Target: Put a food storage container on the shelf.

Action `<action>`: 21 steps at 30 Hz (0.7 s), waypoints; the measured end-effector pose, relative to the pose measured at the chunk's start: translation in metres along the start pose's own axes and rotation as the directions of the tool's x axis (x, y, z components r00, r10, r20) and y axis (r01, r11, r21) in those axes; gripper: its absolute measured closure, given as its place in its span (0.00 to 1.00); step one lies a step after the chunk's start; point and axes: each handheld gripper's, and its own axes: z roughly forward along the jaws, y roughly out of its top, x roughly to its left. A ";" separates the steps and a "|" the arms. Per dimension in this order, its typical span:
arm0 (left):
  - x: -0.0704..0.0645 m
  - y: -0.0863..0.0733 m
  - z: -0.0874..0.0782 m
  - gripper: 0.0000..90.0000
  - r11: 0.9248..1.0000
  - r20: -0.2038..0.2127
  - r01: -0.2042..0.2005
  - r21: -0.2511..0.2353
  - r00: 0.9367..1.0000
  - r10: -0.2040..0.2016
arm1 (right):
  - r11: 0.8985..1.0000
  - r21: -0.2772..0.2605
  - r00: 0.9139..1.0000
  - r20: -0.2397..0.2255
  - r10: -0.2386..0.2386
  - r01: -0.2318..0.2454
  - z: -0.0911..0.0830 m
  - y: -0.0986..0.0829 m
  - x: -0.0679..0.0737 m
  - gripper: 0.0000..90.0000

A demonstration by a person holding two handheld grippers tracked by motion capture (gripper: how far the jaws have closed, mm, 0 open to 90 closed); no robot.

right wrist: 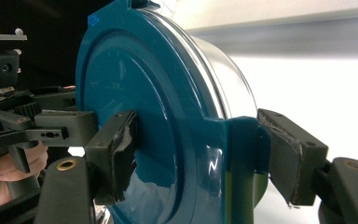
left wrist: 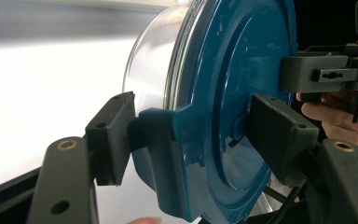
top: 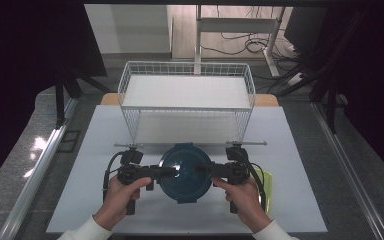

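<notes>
Two-sided hold on one round container (top: 185, 172): gripped at the left edge by the left gripper (top: 172, 171) and at the right edge by the right gripper (top: 200, 170), most likely to keep it level and stop it from twisting.

Sits at the front middle of the white table (top: 105, 200), just before the wire basket (top: 187, 107) and between the two hands. Cannot tell from above whether resting on the table or raised a little off it.

Seen along the left gripper: jaws narrowed onto the blue lid (left wrist: 242, 93), one pad against the side clip (left wrist: 161, 154), the other pressed on the lid's top face. Grips rim and clip together, then, rather than the smooth clear bowl (left wrist: 154, 60), which would probably slip between the pads.

Seen along the right gripper: same arrangement mirrored, one worn pad on the lid face, the other touching the outside of the opposite clip (right wrist: 240, 158). Closed on the container as well, with little slack showing.

Opposite clips, opposite hands: suits either carrying the whole thing toward the basket or working the clips loose; cannot tell which.

Lies partly under the right hand (top: 242, 197), just beside the container: something flat and yellow-green (top: 269, 180), apart from the grip and playing no part in it.
</notes>
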 end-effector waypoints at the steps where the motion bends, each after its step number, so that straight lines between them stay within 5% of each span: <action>1: -0.001 0.002 0.000 0.38 1.000 -0.002 -0.006 0.001 1.000 0.006 | 1.000 -0.004 1.000 -0.002 0.002 -0.002 -0.001 0.002 0.000 0.34; 21: -0.035 0.058 -0.001 0.38 0.997 -0.029 -0.080 -0.019 0.996 0.079 | 0.997 -0.072 0.999 -0.032 0.015 -0.017 -0.034 0.042 -0.003 0.35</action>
